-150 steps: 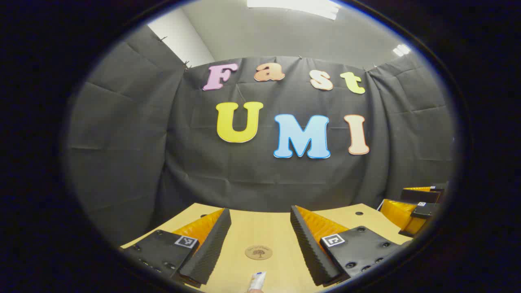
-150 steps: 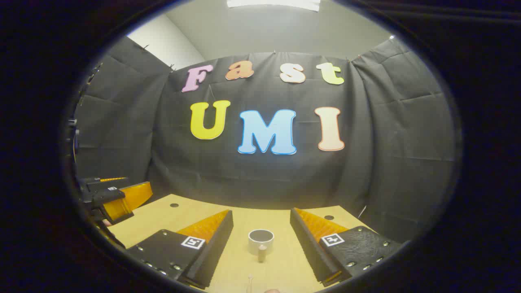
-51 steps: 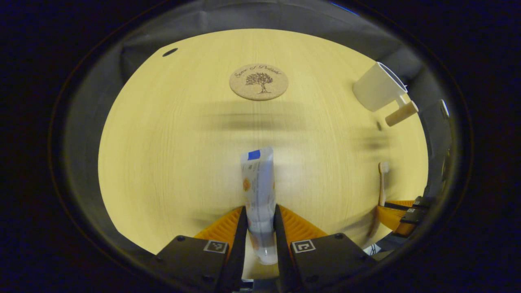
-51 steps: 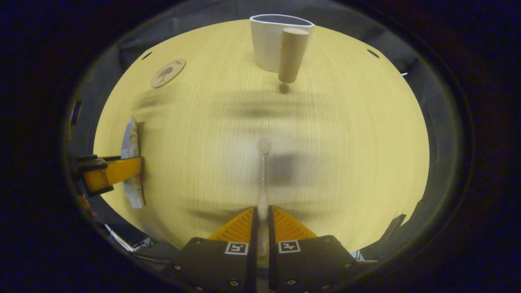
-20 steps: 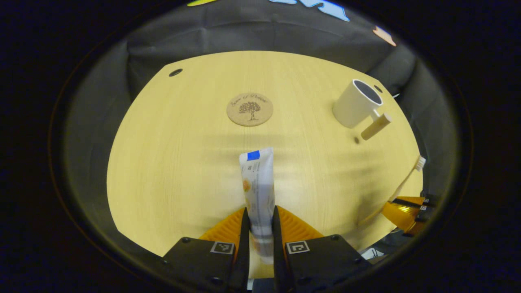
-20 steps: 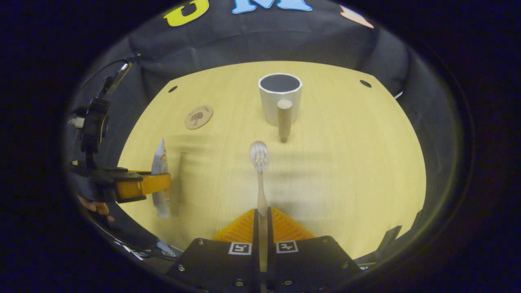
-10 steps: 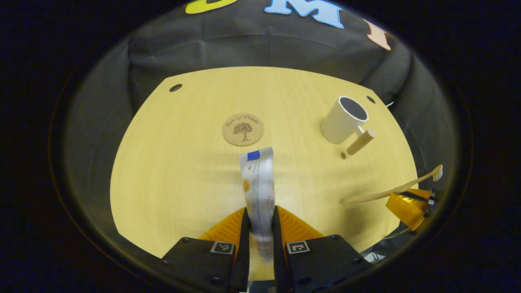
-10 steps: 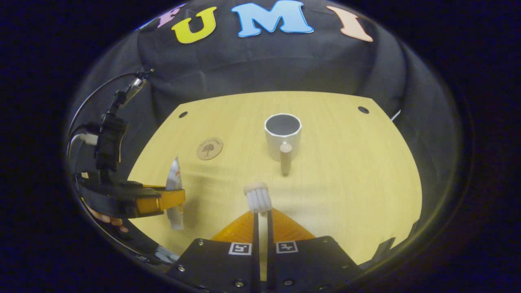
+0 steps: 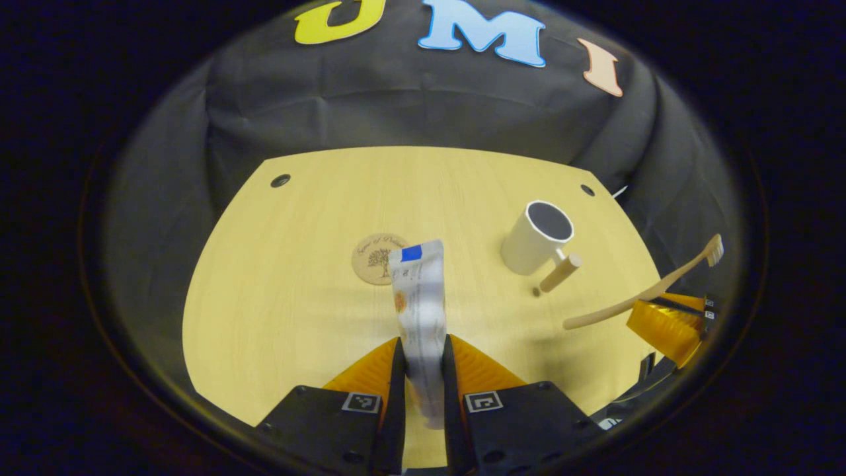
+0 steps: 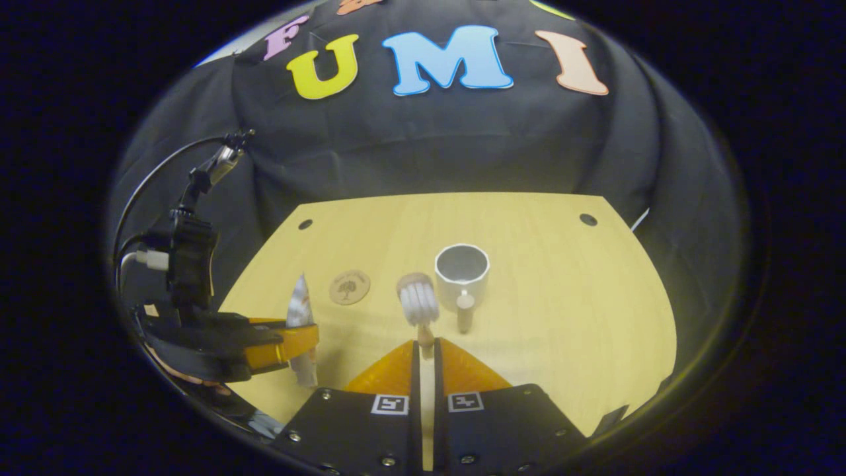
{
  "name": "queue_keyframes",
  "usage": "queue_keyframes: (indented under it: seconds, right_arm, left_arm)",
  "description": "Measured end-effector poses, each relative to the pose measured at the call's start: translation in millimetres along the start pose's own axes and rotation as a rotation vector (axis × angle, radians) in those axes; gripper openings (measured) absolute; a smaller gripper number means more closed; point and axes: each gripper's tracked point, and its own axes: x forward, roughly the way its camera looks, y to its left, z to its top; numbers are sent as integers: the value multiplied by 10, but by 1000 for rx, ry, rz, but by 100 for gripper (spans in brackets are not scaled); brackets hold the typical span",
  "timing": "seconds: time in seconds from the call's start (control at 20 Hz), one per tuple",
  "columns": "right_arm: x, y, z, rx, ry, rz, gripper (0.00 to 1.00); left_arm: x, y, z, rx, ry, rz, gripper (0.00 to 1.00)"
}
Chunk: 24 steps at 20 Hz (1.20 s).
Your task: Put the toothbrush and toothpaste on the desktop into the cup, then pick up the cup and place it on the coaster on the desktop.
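Note:
My left gripper (image 9: pixel 420 347) is shut on a white toothpaste tube (image 9: pixel 418 297) that sticks up from between its fingers, held above the desk. My right gripper (image 10: pixel 426 350) is shut on a wooden toothbrush (image 10: pixel 420 305), bristle head pointing up and forward. The white cup (image 9: pixel 534 237) with a wooden peg handle (image 9: pixel 560 272) stands on the desk to the right of centre in the left gripper view, and straight ahead of the toothbrush as cup (image 10: pixel 461 274) in the right gripper view. The round cork coaster (image 9: pixel 373 251) lies left of the cup. The right gripper (image 9: pixel 667 324) and its toothbrush (image 9: pixel 644 293) show at the far right.
The pale wooden desk (image 9: pixel 297 284) has small dark holes near its back corners (image 9: pixel 280 180). Black cloth walls close off the back and sides. The left gripper (image 10: pixel 264 344) with the tube and a cabled mount (image 10: pixel 188 254) stands at the left of the right gripper view.
Both grippers have risen and tipped up with their loads; desk, cup and coaster sit lower and smaller in both views. The toothbrush head has swung up, next to the cup.

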Motion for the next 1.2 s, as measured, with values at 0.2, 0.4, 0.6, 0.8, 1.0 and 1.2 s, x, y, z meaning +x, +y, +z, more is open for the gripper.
queue_keyframes:
  seconds: [0.2,0.4,0.6,0.8,1.0,1.2]
  right_arm:
    - [20,-40,344,-7,-63,-8,7]
    - [101,-104,667,-13,-115,-13,7]
    - [240,-175,925,-18,-162,-18,6]
    - [535,-259,1109,-13,-180,-16,7]
    - [920,-415,1009,-29,-120,-32,7]
    - [1228,-507,829,-28,-53,-36,7]
  left_arm:
    - [-8,-44,274,0,-50,-1,32]
    - [-12,-129,523,-22,-89,-23,32]
    - [14,-173,705,-25,-121,-28,32]
    - [29,-205,755,-38,-128,-33,32]
    - [45,-208,770,-52,-130,-30,32]
    - [41,-211,753,-59,-125,-28,32]
